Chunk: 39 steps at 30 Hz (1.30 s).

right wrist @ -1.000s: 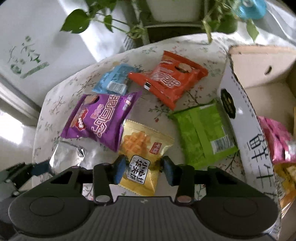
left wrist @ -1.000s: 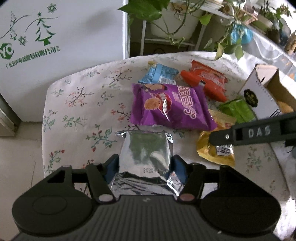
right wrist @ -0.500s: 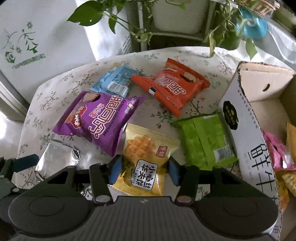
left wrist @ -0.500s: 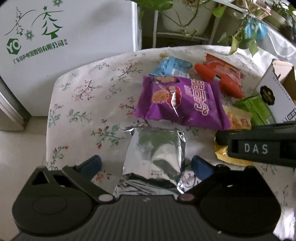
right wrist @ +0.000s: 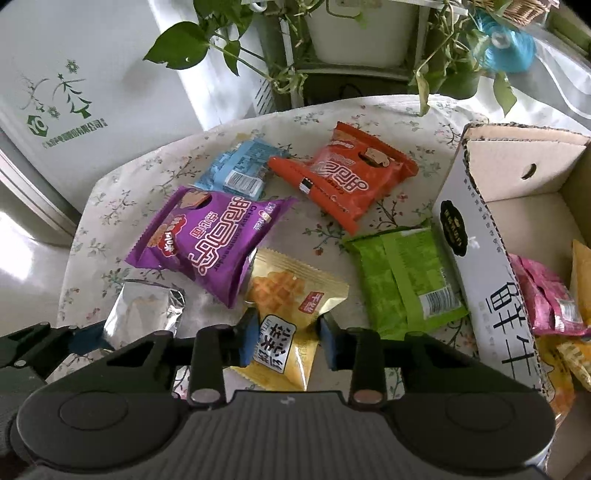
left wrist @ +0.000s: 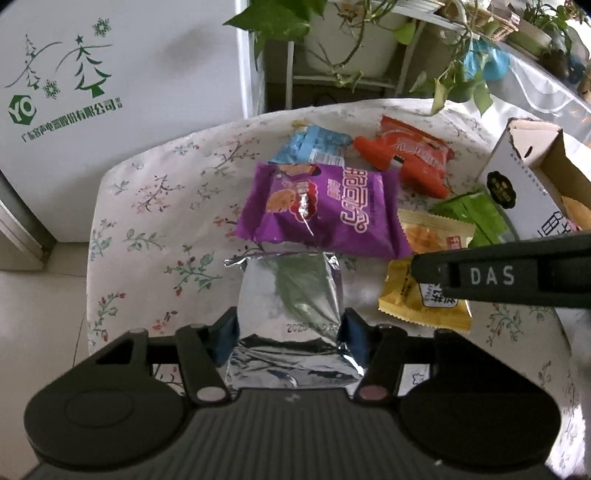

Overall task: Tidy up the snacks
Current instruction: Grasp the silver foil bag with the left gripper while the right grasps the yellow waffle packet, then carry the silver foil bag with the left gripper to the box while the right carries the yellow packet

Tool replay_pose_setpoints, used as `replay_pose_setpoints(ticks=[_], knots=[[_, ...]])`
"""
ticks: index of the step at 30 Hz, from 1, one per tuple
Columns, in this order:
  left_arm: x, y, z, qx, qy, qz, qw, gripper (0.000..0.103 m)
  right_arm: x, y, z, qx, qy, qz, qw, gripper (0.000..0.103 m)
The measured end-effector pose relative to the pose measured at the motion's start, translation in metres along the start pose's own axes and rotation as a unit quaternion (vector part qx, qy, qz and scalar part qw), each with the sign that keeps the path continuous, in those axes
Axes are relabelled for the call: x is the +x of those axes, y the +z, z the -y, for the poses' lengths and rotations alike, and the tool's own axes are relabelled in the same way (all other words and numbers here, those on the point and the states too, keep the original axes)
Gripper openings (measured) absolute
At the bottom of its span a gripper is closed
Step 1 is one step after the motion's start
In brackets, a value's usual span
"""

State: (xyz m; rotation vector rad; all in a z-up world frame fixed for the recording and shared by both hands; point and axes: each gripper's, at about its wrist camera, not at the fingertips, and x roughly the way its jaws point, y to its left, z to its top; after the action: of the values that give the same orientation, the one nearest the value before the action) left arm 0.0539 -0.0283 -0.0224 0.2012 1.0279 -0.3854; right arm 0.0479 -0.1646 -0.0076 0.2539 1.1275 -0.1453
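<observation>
My left gripper [left wrist: 290, 341] is shut on a silver foil snack pack [left wrist: 291, 314], its blue pads pressing both sides. My right gripper [right wrist: 286, 341] is shut on a yellow waffle snack pack [right wrist: 288, 325]. That yellow pack [left wrist: 424, 299] and the right gripper's black finger also show in the left wrist view. A purple pack [right wrist: 210, 243], a blue pack [right wrist: 240, 170], an orange pack [right wrist: 347, 181] and a green pack [right wrist: 402, 280] lie on the flowered tablecloth [right wrist: 122, 206]. The silver pack [right wrist: 147, 314] shows at the left of the right wrist view.
An open cardboard box [right wrist: 476, 236] stands at the right and holds pink and yellow packs [right wrist: 546, 299]. A white appliance [left wrist: 92, 92] stands behind the table at the left. Potted plants [right wrist: 362, 33] hang over the far edge.
My left gripper opened wide half a second ago and has now shut again on the silver pack. My right gripper has stayed on the yellow pack and pulled back slightly.
</observation>
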Motion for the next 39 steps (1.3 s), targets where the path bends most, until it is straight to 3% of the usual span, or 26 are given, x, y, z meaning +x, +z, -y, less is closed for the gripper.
replay_pose_setpoints(ticks=[12, 30, 39], knots=[[-0.028, 0.008, -0.01, -0.046, -0.013, 0.026, 0.9985, 0.058, -0.017, 0.003, 0.018, 0.035, 0.042, 0.005, 0.999, 0.04], [-0.054, 0.028, -0.002, -0.075, 0.005, 0.069, 0.9948, 0.058, -0.067, 0.011, 0.03, 0.041, 0.075, 0.066, 0.994, 0.04], [-0.063, 0.041, 0.023, -0.08, -0.024, 0.087, 0.9927, 0.058, -0.1, 0.01, 0.063, 0.082, 0.07, 0.108, 0.988, 0.04]])
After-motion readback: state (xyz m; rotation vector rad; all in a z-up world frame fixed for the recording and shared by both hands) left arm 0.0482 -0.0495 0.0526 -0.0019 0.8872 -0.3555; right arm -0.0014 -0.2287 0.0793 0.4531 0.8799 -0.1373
